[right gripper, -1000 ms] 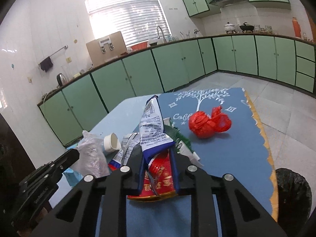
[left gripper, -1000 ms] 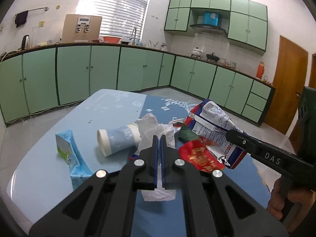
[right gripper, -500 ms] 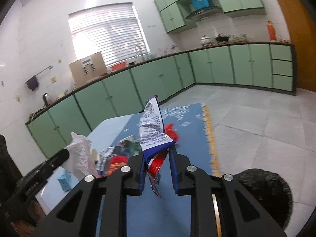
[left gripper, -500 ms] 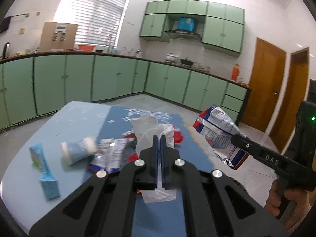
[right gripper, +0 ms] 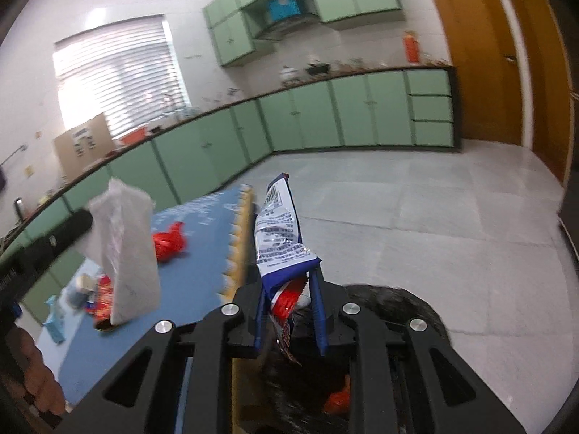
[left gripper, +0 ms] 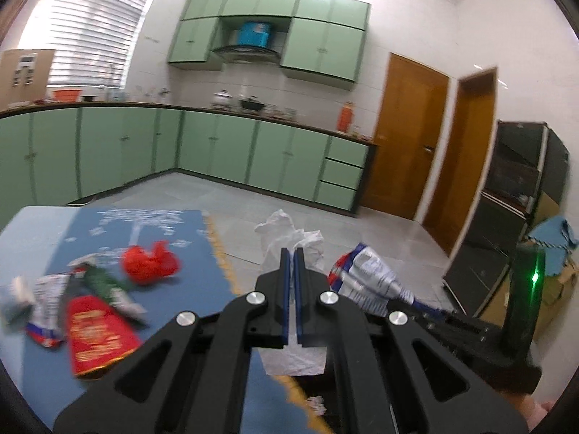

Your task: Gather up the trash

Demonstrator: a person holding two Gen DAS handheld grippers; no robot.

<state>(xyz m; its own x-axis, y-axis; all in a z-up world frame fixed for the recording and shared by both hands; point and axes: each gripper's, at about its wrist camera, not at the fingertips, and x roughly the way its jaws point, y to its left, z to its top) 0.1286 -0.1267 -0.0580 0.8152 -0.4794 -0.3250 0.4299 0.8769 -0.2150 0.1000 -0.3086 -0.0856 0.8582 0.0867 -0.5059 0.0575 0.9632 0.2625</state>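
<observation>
My left gripper [left gripper: 291, 253] is shut on a crumpled white plastic wrapper [left gripper: 289, 238], held past the table's right edge; the wrapper also shows in the right wrist view [right gripper: 125, 249]. My right gripper [right gripper: 289, 278] is shut on a blue, white and red snack bag [right gripper: 280, 231], held above a black-lined trash bin [right gripper: 394, 311] on the floor. The bag also shows in the left wrist view [left gripper: 369, 282]. On the blue table mat [left gripper: 108, 238] lie a red crumpled bag [left gripper: 150, 262], a red packet [left gripper: 96, 336], a green wrapper [left gripper: 105, 282] and other wrappers.
Green kitchen cabinets [left gripper: 217, 155] line the far walls. Wooden doors [left gripper: 409, 137] and a dark shelf unit [left gripper: 514, 199] stand at the right. A blue carton [right gripper: 54, 320] and a paper cup [right gripper: 81, 284] lie at the table's left. Grey tiled floor [right gripper: 416, 217] lies beyond the bin.
Both grippers have swung right with their loads, off the table. The right gripper with the snack bag now hangs over the bin. The table trash has slid to the left of view.
</observation>
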